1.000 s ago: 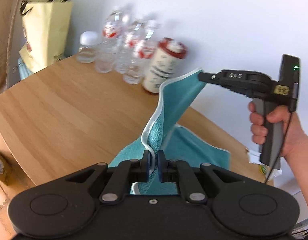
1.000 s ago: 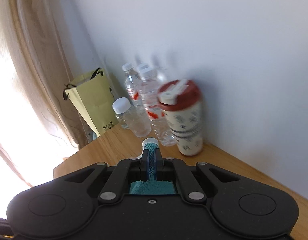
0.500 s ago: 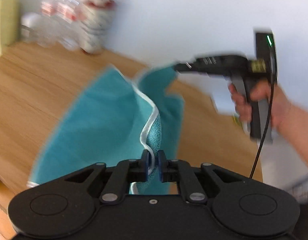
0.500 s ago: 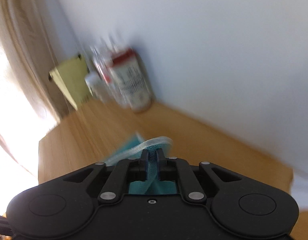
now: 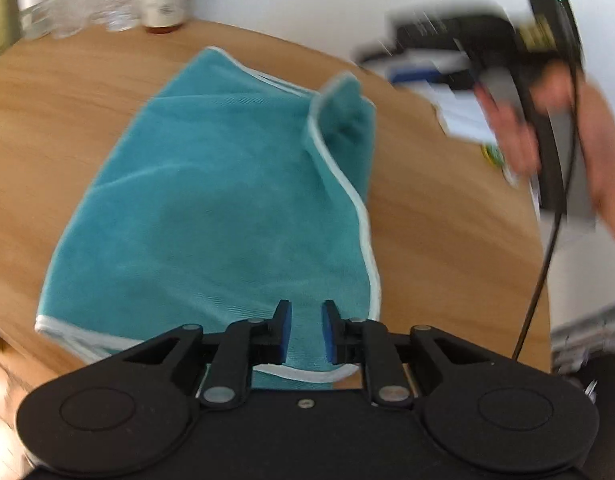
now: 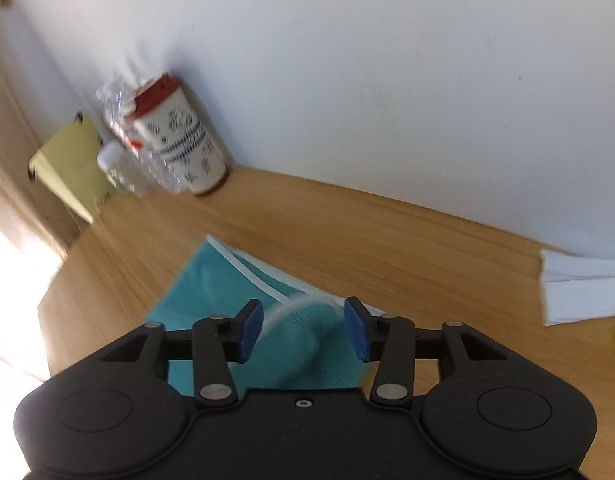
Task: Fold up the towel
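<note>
My left gripper (image 5: 305, 330) and right gripper (image 6: 303, 330) both stand apart, holding nothing, because the towel (image 5: 227, 208) lies doubled over on the desk (image 5: 447, 240). One corner stands rucked up and, I judge, wants flattening.
</note>
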The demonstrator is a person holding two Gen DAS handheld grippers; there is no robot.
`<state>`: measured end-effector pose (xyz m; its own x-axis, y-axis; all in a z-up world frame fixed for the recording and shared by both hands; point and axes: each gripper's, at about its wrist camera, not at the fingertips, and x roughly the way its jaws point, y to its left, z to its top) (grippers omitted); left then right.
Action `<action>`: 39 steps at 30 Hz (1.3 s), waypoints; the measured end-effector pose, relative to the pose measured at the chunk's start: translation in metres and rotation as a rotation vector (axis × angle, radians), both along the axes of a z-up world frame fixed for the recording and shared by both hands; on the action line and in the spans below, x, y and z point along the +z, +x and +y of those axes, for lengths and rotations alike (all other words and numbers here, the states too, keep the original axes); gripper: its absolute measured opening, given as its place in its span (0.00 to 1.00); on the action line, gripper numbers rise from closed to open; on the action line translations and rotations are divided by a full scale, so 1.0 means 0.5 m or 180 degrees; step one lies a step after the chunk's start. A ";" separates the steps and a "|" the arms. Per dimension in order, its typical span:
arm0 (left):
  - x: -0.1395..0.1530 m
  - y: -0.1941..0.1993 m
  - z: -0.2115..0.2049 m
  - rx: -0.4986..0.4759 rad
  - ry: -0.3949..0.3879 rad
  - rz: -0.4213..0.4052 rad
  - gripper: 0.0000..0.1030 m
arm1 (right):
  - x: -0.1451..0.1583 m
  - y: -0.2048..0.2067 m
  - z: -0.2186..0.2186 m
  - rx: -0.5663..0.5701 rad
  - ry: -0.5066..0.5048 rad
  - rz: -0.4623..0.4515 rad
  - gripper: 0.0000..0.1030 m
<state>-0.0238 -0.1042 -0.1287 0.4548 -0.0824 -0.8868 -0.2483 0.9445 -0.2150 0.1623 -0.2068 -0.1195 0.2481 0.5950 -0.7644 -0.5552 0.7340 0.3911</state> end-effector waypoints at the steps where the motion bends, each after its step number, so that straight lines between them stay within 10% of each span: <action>1: -0.009 0.003 0.001 0.0006 0.0024 0.0042 0.22 | -0.003 0.002 0.010 -0.0034 -0.0088 -0.0009 0.63; 7: -0.053 0.008 0.020 0.0058 0.0081 0.0239 0.22 | -0.040 0.005 0.069 -0.0019 -0.0752 -0.0059 0.56; 11: -0.059 0.001 0.025 0.0012 0.0074 0.0239 0.22 | -0.058 0.013 0.071 0.0012 -0.0878 0.0002 0.10; 24: -0.063 -0.007 0.028 -0.0070 0.0005 0.0284 0.22 | -0.068 0.064 0.016 -0.0384 -0.0672 0.0586 0.34; 29: -0.068 -0.005 0.032 -0.0079 -0.0003 0.0288 0.22 | -0.066 0.057 0.029 -0.0177 -0.0683 0.0527 0.03; 39: -0.064 -0.012 0.031 -0.0151 -0.0034 0.0346 0.22 | -0.051 0.078 0.039 0.0115 -0.0698 0.0004 0.03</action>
<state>-0.0297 -0.0886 -0.1609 0.3513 -0.1111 -0.9296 -0.2259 0.9536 -0.1993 0.2015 -0.1874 -0.1447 0.2288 0.4230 -0.8768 -0.5822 0.7813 0.2250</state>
